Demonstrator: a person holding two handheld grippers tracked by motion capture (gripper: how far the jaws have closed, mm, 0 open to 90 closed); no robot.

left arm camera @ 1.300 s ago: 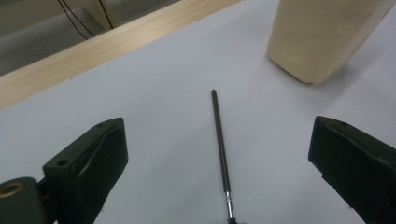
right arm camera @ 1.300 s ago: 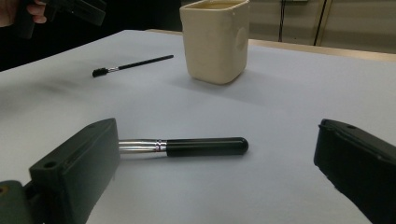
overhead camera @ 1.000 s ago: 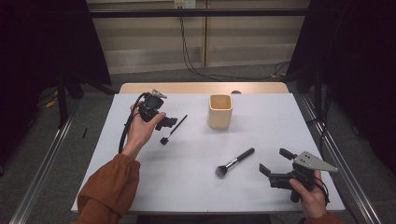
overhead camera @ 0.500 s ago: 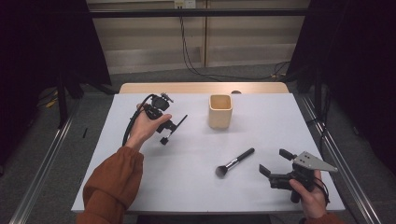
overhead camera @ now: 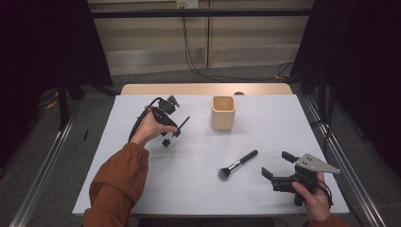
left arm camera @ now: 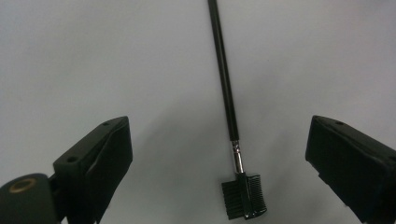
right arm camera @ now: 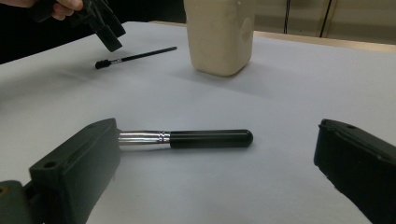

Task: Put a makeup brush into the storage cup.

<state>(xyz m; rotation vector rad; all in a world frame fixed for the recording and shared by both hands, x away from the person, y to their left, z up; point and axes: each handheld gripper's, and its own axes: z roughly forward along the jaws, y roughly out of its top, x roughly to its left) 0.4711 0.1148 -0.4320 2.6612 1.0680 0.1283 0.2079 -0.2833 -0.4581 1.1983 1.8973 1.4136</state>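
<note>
Black brow comb (left arm camera: 243, 198) left of the cup (overhead camera: 222, 112), my left gripper (overhead camera: 166, 124) wide open right over it, lined up w/ the handle to grab.

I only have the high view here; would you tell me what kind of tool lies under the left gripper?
Observer: It is a thin black wand with a small comb-and-brush head, lying flat between the left gripper's open jaws, untouched.
Operator: Thank you. How does the right gripper sit relative to the makeup brush?
Observer: The right gripper is open and low over the table; the makeup brush lies crosswise ahead of its jaws, untouched.
Operator: What does that brush's handle look like?
Observer: A silver ferrule joins a rounded black handle.
</note>
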